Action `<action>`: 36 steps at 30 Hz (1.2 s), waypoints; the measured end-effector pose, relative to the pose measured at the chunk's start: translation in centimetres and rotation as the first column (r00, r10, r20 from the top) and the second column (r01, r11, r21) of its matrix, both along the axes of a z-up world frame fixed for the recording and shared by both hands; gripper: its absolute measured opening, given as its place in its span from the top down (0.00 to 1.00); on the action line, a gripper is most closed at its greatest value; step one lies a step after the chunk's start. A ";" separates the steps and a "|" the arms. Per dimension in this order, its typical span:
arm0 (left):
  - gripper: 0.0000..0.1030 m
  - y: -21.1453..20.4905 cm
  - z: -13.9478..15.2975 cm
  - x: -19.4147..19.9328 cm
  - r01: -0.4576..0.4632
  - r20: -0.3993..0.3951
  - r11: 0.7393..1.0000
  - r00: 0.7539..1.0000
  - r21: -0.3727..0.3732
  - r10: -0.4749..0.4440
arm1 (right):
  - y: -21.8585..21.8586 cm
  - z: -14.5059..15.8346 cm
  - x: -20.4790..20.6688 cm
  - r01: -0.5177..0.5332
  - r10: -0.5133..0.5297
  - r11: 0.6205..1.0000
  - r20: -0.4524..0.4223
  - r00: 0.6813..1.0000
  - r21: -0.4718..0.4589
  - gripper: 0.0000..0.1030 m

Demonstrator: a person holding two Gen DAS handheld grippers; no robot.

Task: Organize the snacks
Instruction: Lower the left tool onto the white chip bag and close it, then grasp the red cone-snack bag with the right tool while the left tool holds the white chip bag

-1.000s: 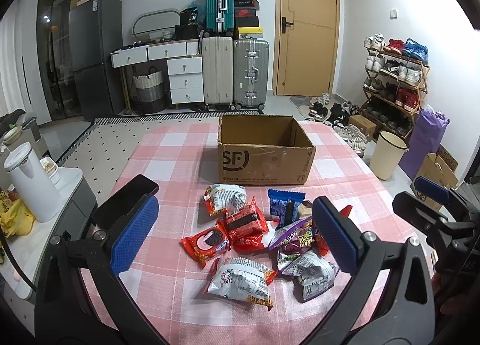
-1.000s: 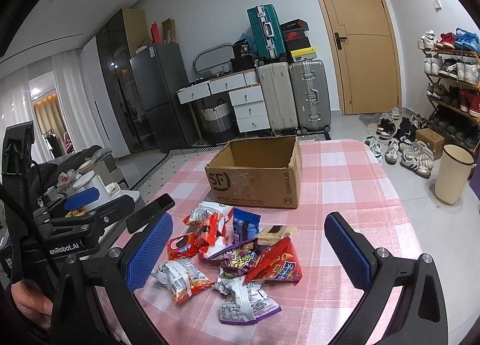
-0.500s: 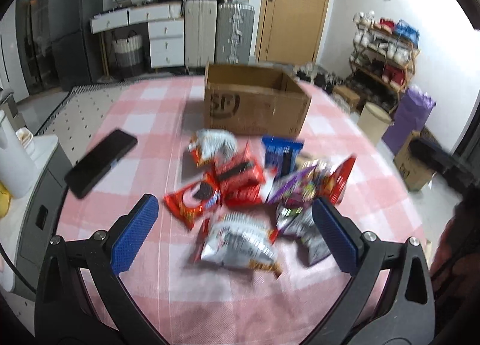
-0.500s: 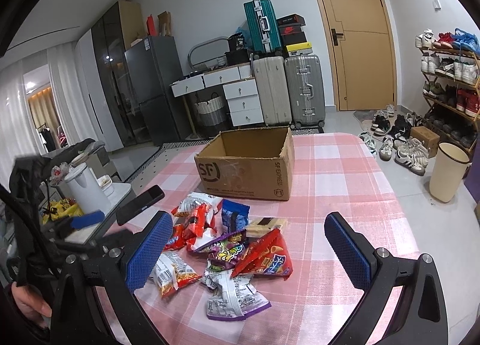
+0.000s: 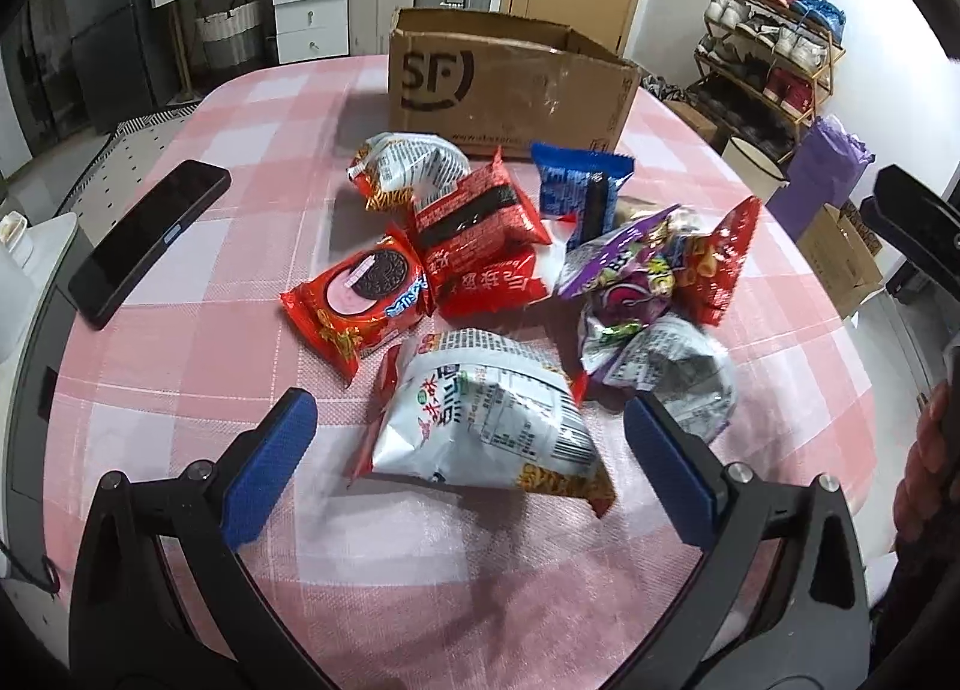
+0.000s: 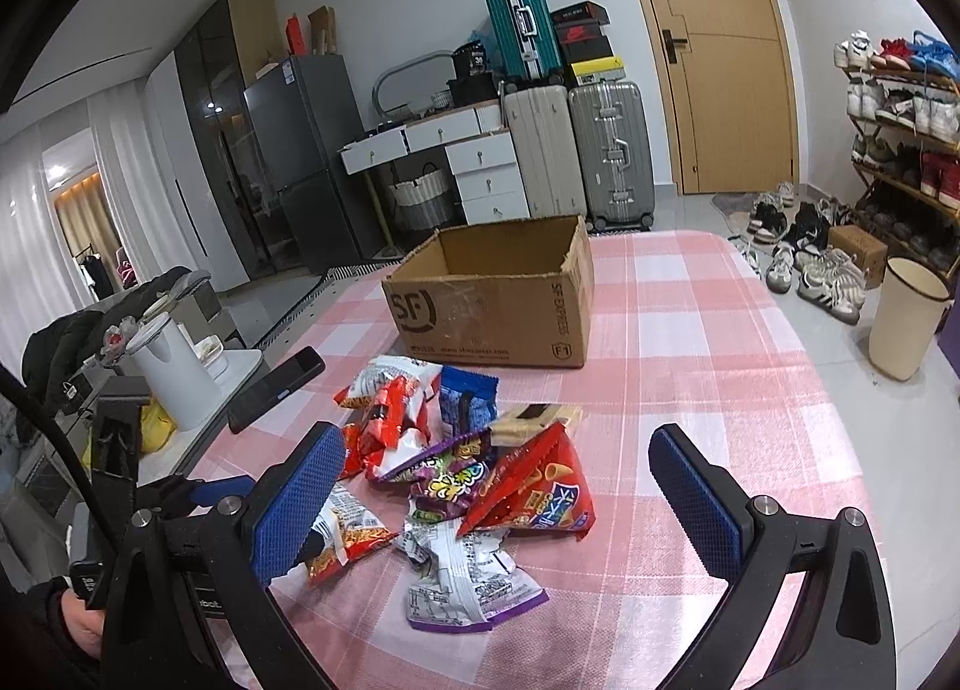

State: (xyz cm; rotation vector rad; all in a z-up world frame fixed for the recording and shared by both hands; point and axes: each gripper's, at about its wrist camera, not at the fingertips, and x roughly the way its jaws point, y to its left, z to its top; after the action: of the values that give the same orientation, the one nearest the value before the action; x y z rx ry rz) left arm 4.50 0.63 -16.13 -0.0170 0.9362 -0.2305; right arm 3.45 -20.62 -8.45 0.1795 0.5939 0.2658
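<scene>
A pile of several snack packets lies on the pink checked tablecloth (image 5: 198, 342) in front of an open SF cardboard box (image 5: 504, 84). My left gripper (image 5: 468, 468) is open, its blue pads on either side of a white and red chip bag (image 5: 480, 414), not touching it. Behind the bag lie a red Oreo packet (image 5: 360, 303), red packets (image 5: 474, 222) and a blue packet (image 5: 579, 183). My right gripper (image 6: 498, 504) is open above the table, over a red triangular packet (image 6: 534, 486) and a white-purple packet (image 6: 462, 576). The box (image 6: 498, 300) looks empty.
A black phone (image 5: 144, 246) lies on the table's left side; it also shows in the right wrist view (image 6: 276, 387). A white kettle (image 6: 171, 372) stands on a side unit to the left. Suitcases (image 6: 576, 150), a shoe rack (image 6: 900, 132) and a bin (image 6: 906, 318) stand beyond the table.
My left gripper has dropped down and forward onto the pile, now straddling the white and red chip bag. My right gripper has shifted only slightly. Both stay open.
</scene>
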 end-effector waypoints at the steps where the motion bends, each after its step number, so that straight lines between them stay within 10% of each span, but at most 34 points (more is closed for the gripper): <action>1: 0.01 -0.1 -0.3 0.4 0.003 -0.003 1.000 1.000 0.007 -0.003 | 0.0 -0.2 0.1 0.000 0.000 1.000 -0.004 1.000 0.003 0.00; 8: 0.03 -0.4 -1.3 1.8 0.018 -0.019 1.000 1.000 -0.022 -0.018 | -0.6 -1.6 1.2 0.028 -0.028 1.000 -0.045 0.999 -0.003 0.00; 22: 0.47 0.8 -2.9 2.8 0.047 -0.063 0.982 0.996 -0.182 -0.060 | -1.5 -2.7 1.7 0.053 -0.053 0.999 -0.082 0.995 -0.003 0.00; 36: 0.51 1.8 -2.4 2.4 0.041 -0.057 0.973 0.997 -0.225 -0.055 | -1.3 -2.7 1.3 0.050 -0.050 0.999 -0.086 0.995 0.002 0.00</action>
State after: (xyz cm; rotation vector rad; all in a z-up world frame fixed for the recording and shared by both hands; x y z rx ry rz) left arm 6.91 2.47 -18.51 -0.2109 0.9700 -0.3817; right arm 4.71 -21.89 -11.19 0.2103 0.6733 0.2118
